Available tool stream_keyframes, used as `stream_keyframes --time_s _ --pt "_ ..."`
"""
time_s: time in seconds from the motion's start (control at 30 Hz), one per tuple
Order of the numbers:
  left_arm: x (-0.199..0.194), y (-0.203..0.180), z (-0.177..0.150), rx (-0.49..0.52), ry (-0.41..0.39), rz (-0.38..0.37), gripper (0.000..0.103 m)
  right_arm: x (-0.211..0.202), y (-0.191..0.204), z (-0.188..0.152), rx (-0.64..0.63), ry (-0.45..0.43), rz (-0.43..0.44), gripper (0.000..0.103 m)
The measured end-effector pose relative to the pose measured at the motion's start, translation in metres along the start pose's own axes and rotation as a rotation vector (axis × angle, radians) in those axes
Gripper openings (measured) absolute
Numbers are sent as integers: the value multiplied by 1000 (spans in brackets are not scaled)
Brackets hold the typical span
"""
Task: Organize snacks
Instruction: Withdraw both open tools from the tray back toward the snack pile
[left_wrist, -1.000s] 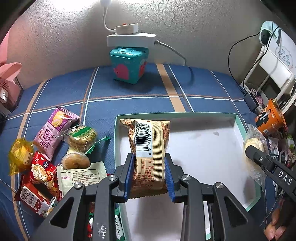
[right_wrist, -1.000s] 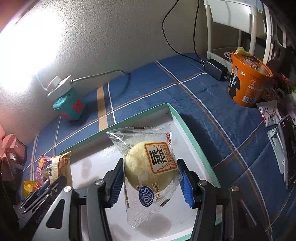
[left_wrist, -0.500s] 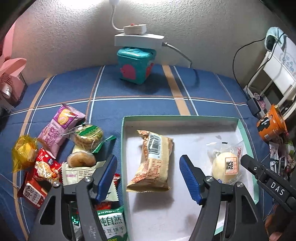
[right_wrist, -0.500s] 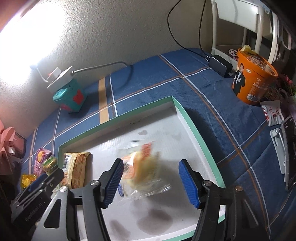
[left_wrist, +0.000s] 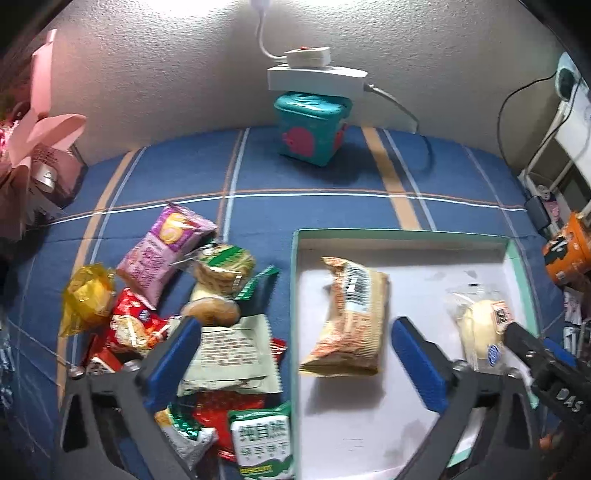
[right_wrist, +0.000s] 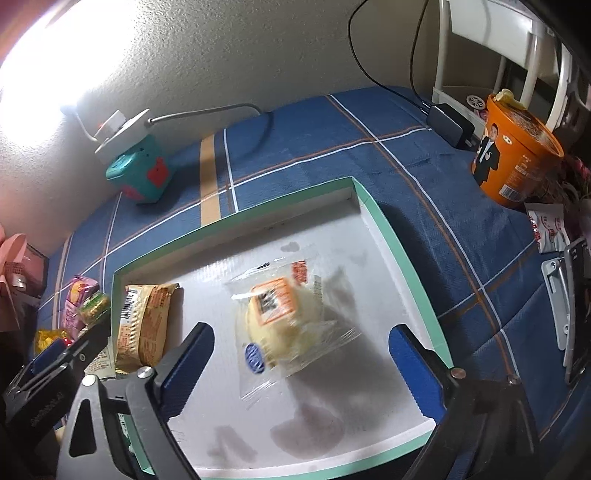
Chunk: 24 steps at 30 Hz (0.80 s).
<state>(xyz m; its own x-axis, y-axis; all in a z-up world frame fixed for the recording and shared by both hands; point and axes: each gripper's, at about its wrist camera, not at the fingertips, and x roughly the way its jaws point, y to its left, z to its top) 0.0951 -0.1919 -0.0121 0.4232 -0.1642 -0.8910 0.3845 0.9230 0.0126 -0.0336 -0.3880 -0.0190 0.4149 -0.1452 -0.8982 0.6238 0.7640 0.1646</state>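
Note:
A green-rimmed white tray (left_wrist: 402, 233) (right_wrist: 380, 218) lies on the blue checked cloth. In it lie a tan barcode snack pack (left_wrist: 349, 315) (right_wrist: 144, 325) at the left and a clear-wrapped yellow bun (left_wrist: 480, 328) (right_wrist: 280, 325) at the right. My left gripper (left_wrist: 295, 365) is open and empty, above the tray's left edge, in front of the tan pack. My right gripper (right_wrist: 301, 369) is open and empty, just in front of the bun. A pile of loose snacks (left_wrist: 162, 314) lies left of the tray.
A teal box (left_wrist: 312, 129) with a white power strip (left_wrist: 316, 75) on top stands by the back wall. An orange noodle cup (right_wrist: 513, 162) and a black charger (right_wrist: 448, 123) stand at the right. Pink items (left_wrist: 37, 166) sit at the far left.
Both grippers opened and let go: the tan pack and the bun now lie in the tray. Both grippers have drawn back, and the left one has shifted left toward the snack pile.

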Motion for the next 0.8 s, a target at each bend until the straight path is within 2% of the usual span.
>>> stream_keyframes --time_s 0.13,0.33,0.6,0.8 --pt "1 6 1 9 2 66 103 -3 1 0 -3 -8 2 103" --pt "-6 17 -1 -13 17 44 103 -11 11 -1 -31 -21 2 103" --pt "-20 31 -10 -78 -14 12 103 -24 25 -3 -68 -20 11 103" --pt "-24 32 -21 -31 -7 62 103 -33 35 -11 -101 -13 8 103"
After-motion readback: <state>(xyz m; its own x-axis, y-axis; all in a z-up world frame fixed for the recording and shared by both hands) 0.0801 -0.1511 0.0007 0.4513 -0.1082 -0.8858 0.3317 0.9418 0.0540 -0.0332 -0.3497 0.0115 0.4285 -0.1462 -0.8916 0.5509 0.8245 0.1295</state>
